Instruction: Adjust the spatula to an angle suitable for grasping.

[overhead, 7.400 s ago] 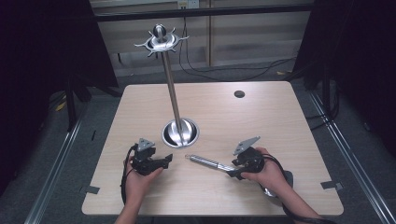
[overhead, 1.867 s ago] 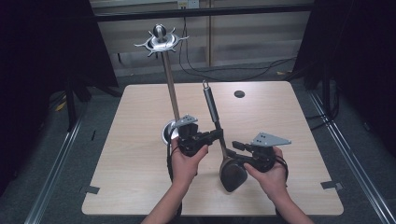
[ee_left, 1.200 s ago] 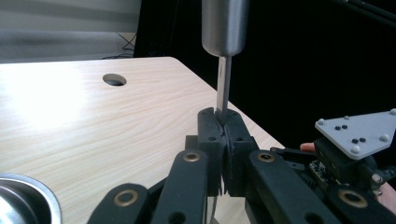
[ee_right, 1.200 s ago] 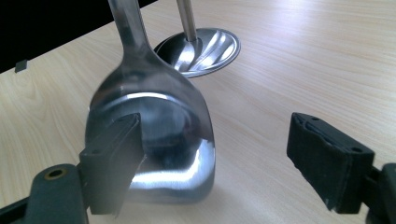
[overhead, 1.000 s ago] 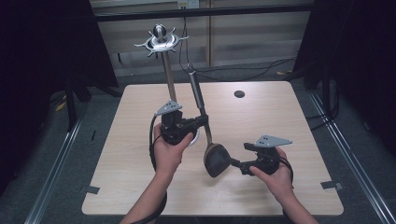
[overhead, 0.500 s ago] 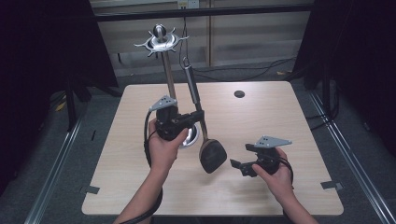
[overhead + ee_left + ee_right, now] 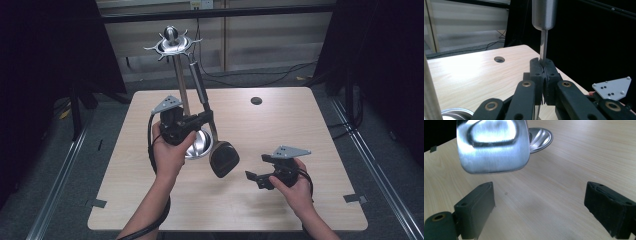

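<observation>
Two grippers work over a pale wooden table with rounded corners [image 7: 310, 130], the largest thing in the high view. On it stands a tall polished metal utensil stand with a round dished base and a ring of hooks on top [image 7: 176, 75]; its base [image 7: 540, 136] also shows in the right gripper view.

The left gripper [image 7: 206, 116] is raised above the table just beside the stand's post, its jaws closed tight on the thin steel neck of a metal spatula with a long cylindrical handle and a broad flat blade [image 7: 223, 157]. In the left gripper view the black pads pinch the neck [image 7: 543, 48] from both sides, with the thick handle rising straight above them. The spatula hangs tilted, handle up near the hook ring, blade down and clear of the tabletop, just in front of the stand's base.

The right gripper [image 7: 256, 179] is held low over the table, near the blade but apart from it. Its jaws stand wide apart with nothing between them; in the right gripper view the shiny blade [image 7: 492, 145] hangs beyond the left pad.

One small dark round hole [image 7: 256, 100] sits in the far part of the table, well apart from everything.
</observation>
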A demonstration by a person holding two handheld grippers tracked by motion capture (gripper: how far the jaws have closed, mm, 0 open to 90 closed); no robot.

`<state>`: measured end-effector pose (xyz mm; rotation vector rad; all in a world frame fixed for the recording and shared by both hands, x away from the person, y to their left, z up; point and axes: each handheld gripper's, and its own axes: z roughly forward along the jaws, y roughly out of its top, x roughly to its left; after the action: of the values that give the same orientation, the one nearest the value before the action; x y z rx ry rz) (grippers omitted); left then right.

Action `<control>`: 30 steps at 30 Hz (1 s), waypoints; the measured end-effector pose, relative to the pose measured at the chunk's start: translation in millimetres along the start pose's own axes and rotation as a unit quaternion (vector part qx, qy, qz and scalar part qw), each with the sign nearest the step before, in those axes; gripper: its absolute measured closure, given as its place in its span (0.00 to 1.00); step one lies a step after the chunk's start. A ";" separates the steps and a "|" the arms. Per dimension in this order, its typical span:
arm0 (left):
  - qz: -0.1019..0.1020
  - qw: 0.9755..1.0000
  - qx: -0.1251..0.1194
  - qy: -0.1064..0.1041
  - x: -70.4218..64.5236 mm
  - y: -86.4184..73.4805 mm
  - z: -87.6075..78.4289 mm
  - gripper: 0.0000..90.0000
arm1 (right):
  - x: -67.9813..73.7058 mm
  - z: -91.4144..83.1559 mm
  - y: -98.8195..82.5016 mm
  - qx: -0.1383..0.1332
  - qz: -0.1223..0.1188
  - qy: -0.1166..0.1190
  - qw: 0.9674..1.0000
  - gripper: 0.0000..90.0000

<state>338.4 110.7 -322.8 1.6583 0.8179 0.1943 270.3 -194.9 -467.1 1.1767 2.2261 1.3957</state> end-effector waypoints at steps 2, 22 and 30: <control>-0.002 1.000 0.004 0.001 2.2 -0.4 0.4 0.98 | 0.1 0.2 -0.2 0.002 0.002 0.000 1.000 0.10; -0.001 1.000 -0.017 0.022 29.3 -9.1 2.3 0.94 | -1.2 -1.3 0.0 0.001 -0.002 0.003 1.000 0.10; 0.003 0.999 -0.029 0.023 33.4 -11.6 2.3 0.91 | -2.0 -2.4 0.7 0.001 0.001 0.001 1.000 0.10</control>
<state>359.6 129.4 -344.1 1.6073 0.8345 0.2603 270.5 -197.7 -465.7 1.1791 2.2292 1.3958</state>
